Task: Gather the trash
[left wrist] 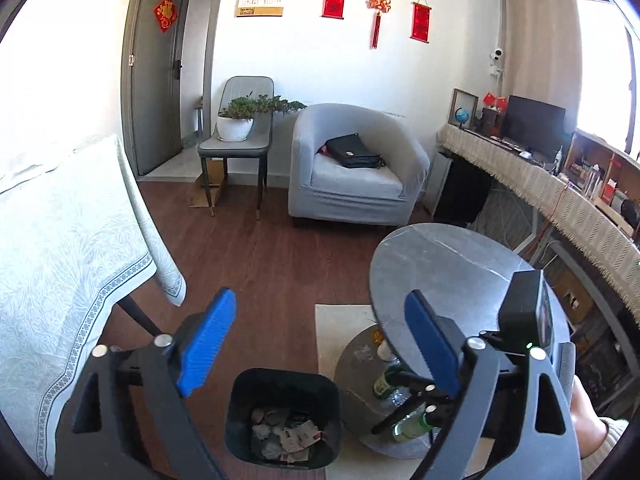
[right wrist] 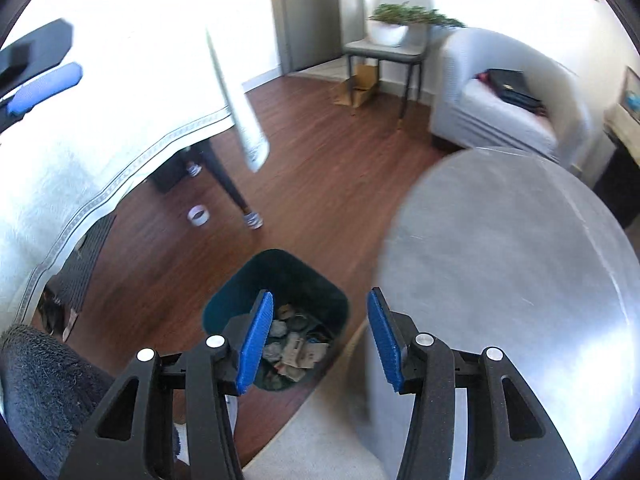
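Note:
A dark trash bin (left wrist: 282, 416) stands on the wood floor, holding several crumpled papers and wrappers; it also shows in the right wrist view (right wrist: 276, 320). My left gripper (left wrist: 320, 340) is open and empty, hovering above and behind the bin. My right gripper (right wrist: 318, 340) is open and empty, just above the bin's right rim, beside the round grey table (right wrist: 508, 264). The right gripper's body shows in the left wrist view (left wrist: 524, 312) over that table (left wrist: 440, 264). The left gripper's blue finger (right wrist: 44, 84) shows at the upper left of the right wrist view.
A table with a white patterned cloth (left wrist: 60, 240) stands left. Green bottles (left wrist: 404, 424) lie on the round table's lower shelf. A grey armchair (left wrist: 352, 168) with a black bag, a chair with a potted plant (left wrist: 236, 120) and a long desk (left wrist: 540, 184) stand behind. A tape roll (right wrist: 198, 215) lies on the floor.

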